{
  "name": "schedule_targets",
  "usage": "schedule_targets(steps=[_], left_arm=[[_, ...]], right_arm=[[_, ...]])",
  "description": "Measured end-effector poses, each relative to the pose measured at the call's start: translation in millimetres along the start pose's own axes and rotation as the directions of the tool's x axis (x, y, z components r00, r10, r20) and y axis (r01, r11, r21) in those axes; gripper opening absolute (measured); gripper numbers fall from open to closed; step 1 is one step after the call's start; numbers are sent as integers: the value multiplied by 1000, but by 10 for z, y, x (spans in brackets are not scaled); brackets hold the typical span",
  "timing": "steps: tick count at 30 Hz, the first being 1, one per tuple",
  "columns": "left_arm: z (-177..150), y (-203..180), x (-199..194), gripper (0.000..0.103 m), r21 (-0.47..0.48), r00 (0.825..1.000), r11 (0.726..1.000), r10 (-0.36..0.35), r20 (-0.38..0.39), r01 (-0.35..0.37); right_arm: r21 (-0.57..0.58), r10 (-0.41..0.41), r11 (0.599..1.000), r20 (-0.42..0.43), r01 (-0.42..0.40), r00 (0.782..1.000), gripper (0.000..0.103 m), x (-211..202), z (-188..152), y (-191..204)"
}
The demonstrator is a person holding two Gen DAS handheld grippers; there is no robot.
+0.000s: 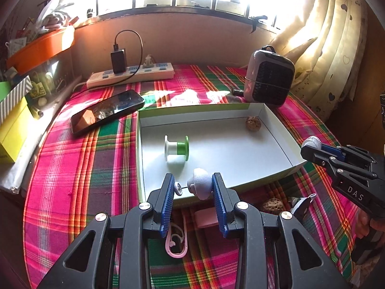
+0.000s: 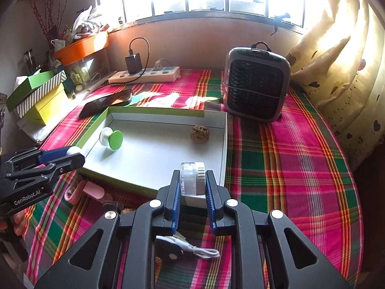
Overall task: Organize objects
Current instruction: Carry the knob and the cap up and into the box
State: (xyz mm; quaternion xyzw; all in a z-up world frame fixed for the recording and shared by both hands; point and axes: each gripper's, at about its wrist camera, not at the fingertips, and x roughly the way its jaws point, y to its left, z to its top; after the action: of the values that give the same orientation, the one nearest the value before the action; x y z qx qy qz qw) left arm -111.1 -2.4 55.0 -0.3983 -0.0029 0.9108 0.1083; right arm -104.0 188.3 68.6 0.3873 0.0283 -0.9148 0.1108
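- Clutter lines the far left edge: a yellow box [image 2: 49,107] with a striped box [image 2: 41,94] stacked on it, and an orange tub [image 2: 81,45] higher up by the window.
- A white power strip [image 1: 130,75] lies against the back wall with a black charger [image 1: 118,60] plugged in; a dark phone [image 1: 107,110] lies on the plaid tablecloth [image 2: 288,168], just left of the tray's far corner.
- The left gripper [image 1: 193,186] is clamped on a pale lilac mushroom-shaped knob [image 1: 199,184], held above the near rim of the white cardboard tray [image 1: 240,154]. A pink clip [image 1: 205,218] and a pink hook [image 1: 176,242] lie on the cloth under it.
- Inside the tray a white-and-green spool [image 1: 176,148] lies on its side towards the left, and a walnut [image 1: 252,122] sits in the far right corner. The rest of the tray floor is bare.
- The right gripper [image 2: 192,181] is clenched on a small white-and-clear round case [image 2: 192,178], over the tray's near right corner. A white cable [image 2: 199,250] lies on the cloth beneath it, and a second walnut [image 1: 273,204] lies just outside the near rim.
- A grey desk fan [image 2: 256,84] stands behind the tray's right end, with a cream curtain [image 2: 336,60] beyond.
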Motion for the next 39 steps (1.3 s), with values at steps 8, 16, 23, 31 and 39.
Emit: schedule_targets(steps=[8,16,23,31,39], left_arm=[[94,60,209,30,-4,1000,1000,11,-27,-11],[108,93,409,30,-2,998,999,36,-58,-36],[96,101,502,30,4,996,999,49,-74,-49],[105,76,548,30,11,995,999,43,-91,-42],[109,85,568,30,7,994,999,36,-101,-35]], right_arm=[[-4,9,1000,-62,-10,998,20,313,99,-22],[-13,4,1000,-104,-5,995,20,521,134,-32],[-37,-9,999,-117,5,993,20,596,137,-22],[-78,-23,997,-128,13,991,20,641,138,25],[-103,-43,994,-147,28,988,20,688,146,72]])
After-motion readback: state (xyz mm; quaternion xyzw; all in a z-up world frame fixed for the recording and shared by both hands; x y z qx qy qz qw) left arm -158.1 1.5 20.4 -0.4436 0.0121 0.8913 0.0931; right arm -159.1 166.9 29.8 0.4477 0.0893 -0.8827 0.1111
